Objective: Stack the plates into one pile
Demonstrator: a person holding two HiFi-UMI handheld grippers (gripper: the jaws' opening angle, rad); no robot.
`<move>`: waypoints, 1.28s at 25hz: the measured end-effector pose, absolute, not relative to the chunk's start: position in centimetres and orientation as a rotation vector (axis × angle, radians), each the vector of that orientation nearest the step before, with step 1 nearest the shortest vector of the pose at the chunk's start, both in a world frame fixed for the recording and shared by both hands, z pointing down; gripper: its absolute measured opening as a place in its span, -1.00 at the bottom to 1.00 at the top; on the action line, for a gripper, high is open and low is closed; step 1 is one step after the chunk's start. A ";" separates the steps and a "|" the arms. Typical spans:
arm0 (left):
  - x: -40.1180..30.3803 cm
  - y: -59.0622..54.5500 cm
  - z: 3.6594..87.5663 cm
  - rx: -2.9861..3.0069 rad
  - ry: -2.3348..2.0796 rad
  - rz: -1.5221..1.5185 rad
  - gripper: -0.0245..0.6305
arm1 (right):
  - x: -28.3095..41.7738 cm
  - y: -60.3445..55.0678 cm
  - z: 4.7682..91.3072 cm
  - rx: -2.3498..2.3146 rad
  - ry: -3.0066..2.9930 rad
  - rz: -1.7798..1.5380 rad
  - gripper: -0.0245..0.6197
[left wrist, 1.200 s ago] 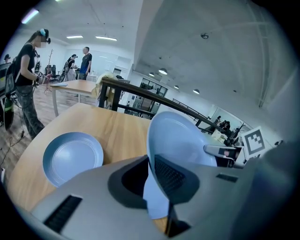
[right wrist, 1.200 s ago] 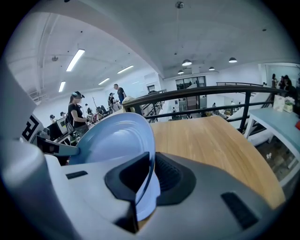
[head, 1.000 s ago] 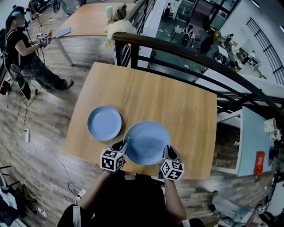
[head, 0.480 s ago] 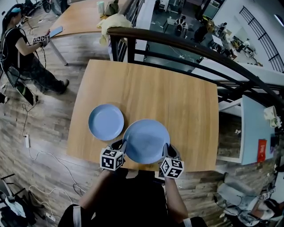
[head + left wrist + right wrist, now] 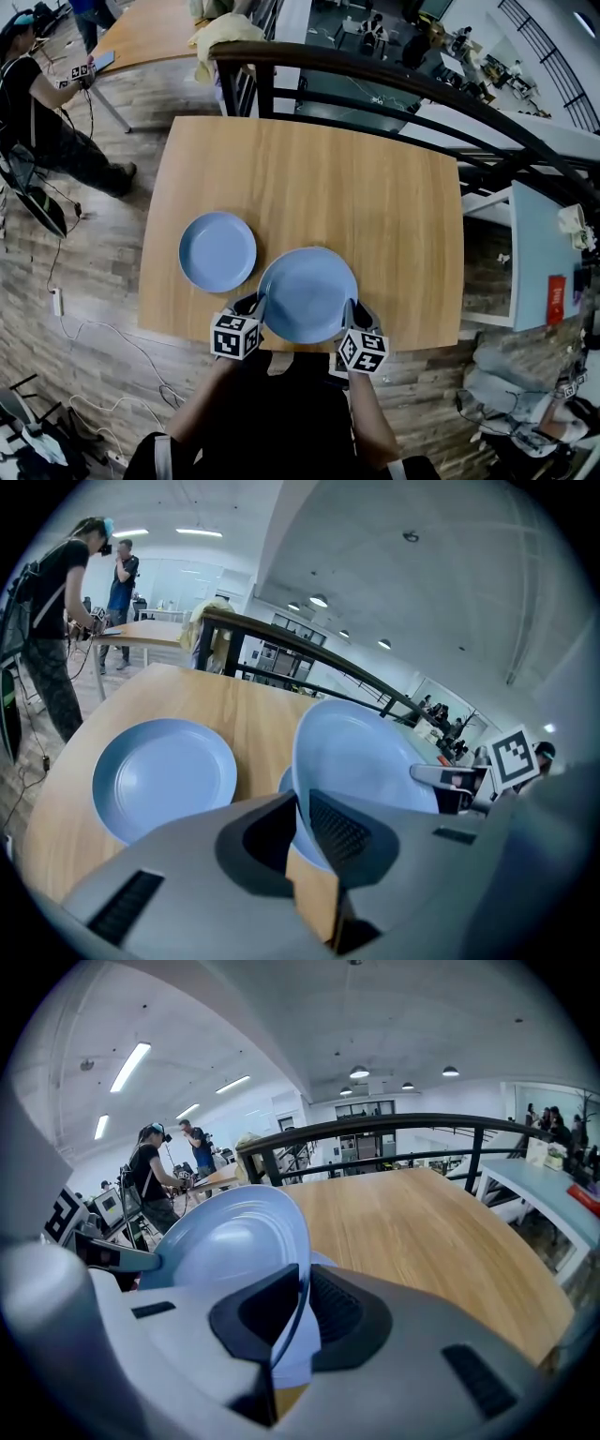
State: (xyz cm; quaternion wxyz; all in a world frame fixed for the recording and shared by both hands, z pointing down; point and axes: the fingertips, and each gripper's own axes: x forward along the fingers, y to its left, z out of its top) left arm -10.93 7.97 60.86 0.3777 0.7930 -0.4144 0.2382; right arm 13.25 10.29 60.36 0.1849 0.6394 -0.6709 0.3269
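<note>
I hold a large blue plate [image 5: 307, 294] by its two side rims, just above the near edge of the wooden table [image 5: 375, 197]. My left gripper [image 5: 255, 306] is shut on its left rim, my right gripper [image 5: 352, 315] on its right rim. In the left gripper view the held plate [image 5: 366, 757] stands tilted in my left gripper [image 5: 302, 822], and the rim of another blue plate [image 5: 284, 782] shows under it. A smaller blue plate [image 5: 217, 251] lies on the table to the left. In the right gripper view my right gripper [image 5: 302, 1312] clamps the plate [image 5: 234, 1241].
A black railing [image 5: 375, 75] runs behind the table. A person [image 5: 37, 112] with grippers stands at the far left by a second wooden table [image 5: 141, 33]. Cables [image 5: 103, 328] lie on the floor at the left. A pale table [image 5: 548, 262] stands at the right.
Both grippers have sunk a little toward the table with the large plate between them. The small plate has stayed in place.
</note>
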 end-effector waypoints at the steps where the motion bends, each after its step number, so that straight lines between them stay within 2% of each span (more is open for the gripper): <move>1: -10.8 8.0 61.2 2.025 -1.058 0.616 -0.76 | 13.3 10.4 60.7 1.800 -1.886 0.927 -0.76; 32: -7.1 8.3 70.3 1.897 -1.036 0.765 -0.75 | 17.0 10.8 70.1 1.662 -1.777 1.054 -0.76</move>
